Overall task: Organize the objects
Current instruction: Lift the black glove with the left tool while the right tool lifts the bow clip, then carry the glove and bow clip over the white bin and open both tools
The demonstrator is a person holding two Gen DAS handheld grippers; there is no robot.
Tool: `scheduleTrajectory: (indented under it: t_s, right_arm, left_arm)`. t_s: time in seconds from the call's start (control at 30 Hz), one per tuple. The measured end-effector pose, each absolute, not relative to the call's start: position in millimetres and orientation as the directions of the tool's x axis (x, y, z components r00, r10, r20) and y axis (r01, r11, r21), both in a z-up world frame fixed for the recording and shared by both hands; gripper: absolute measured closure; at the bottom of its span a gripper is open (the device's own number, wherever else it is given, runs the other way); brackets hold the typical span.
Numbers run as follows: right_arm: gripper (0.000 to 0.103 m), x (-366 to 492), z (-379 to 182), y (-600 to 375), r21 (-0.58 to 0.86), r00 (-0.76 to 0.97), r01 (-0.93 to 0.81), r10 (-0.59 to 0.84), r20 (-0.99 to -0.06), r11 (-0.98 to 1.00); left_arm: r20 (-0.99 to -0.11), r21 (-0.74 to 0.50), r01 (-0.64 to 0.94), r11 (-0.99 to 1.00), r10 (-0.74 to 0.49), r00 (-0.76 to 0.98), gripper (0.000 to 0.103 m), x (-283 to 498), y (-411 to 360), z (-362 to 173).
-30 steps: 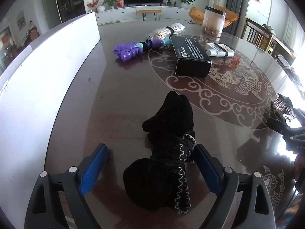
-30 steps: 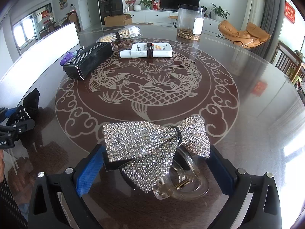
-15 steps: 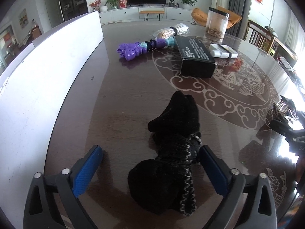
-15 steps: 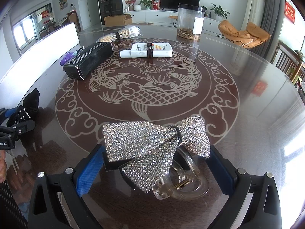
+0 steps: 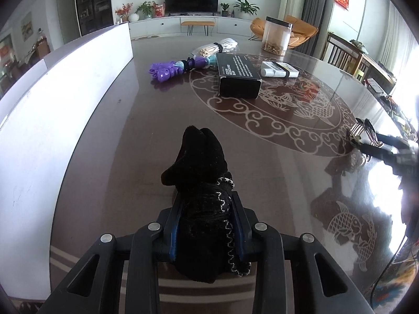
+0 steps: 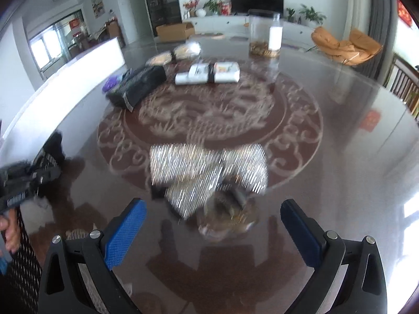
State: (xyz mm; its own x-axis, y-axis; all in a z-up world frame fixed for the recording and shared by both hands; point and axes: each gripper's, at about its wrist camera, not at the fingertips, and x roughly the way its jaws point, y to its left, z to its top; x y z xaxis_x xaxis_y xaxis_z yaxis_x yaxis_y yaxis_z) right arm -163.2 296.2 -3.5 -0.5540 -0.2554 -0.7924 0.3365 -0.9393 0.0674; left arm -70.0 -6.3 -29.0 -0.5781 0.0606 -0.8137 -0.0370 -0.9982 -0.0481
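Showing two wrist views over a dark, glossy bench (image 5: 110, 141) inlaid with a pale fish-and-cloud medallion. Left view: the left claw (image 5: 207, 225) has just been closing and now grips a black fabric item (image 5: 201, 183) edged with white zigzag stitching; both blue pads press its sides, and its far end projects forward past the fingertips. Whether the item rests on the bench or is lifted clear cannot be told.

Right view (motion-blurred): the right claw (image 6: 213, 225) stands wide, its blue pads (image 6: 125, 233) well apart and touching nothing. A silver rhinestone bow hair clip (image 6: 209, 172) lies on the bench just ahead of the fingertips, at the near rim of the medallion, with its clear clasp toward the claw.

Farther back on the bench: a black box (image 5: 238, 76) with white print; a purple toy (image 5: 167, 69) to its left; a bundle of pale sticks (image 5: 217, 47) behind it; a white banded package (image 5: 279, 69) to its right; and a clear canister (image 5: 276, 36) beyond. A white panel (image 5: 52, 99) borders the bench on the left side. Each claw appears at the edge of the other's view.
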Motion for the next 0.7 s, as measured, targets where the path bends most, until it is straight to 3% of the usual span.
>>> scheduleTrajectory:
  t_s: [0.13,0.2,0.23,0.4,0.53,0.7]
  right_arm:
    - [0.001,-183.8,-4.7,292.6,0.108,-0.539,0.323,-0.276,-0.796,-0.94]
    - [0.029,-191.4,-8.7,292.8,0.163,-0.521,0.329,-0.323,-0.79,-0.93]
    - [0.033,-193.5,-10.4,292.3,0.184,-0.505,0.326,-0.335,-0.795,-0.927]
    - [0.033,-179.0,6.4,279.6,0.157,-0.528,0.339,-0.326,-0.784,-0.927]
    - [0.033,-171.4,48.7,245.1,0.189,-0.555,0.406,-0.406,-0.727,-0.894]
    - [0.033,-170.5,105.5,151.1,0.235,-0.512,0.572,-0.566,-0.646,-0.786]
  left_arm:
    - [-0.813,-0.066,-0.016,-0.998,0.063,-0.579,0.071,-62.5,-13.7,-29.4]
    - [-0.814,-0.076,-0.005,-0.997,0.065,-0.577,0.071,-58.2,-18.2,-29.2]
    - [-0.814,-0.086,0.001,-0.996,0.07,-0.576,0.071,-55.8,-21.0,-28.6]
    - [-0.795,-0.187,0.052,-0.981,0.12,-0.595,0.071,-39.2,-41.3,-11.8]
    - [-0.735,-0.286,0.094,-0.954,0.155,-0.66,0.071,-25.8,-71.3,33.3]
    - [-0.653,-0.307,0.194,-0.932,0.057,-0.755,0.071,-19.0,-146.5,101.1]
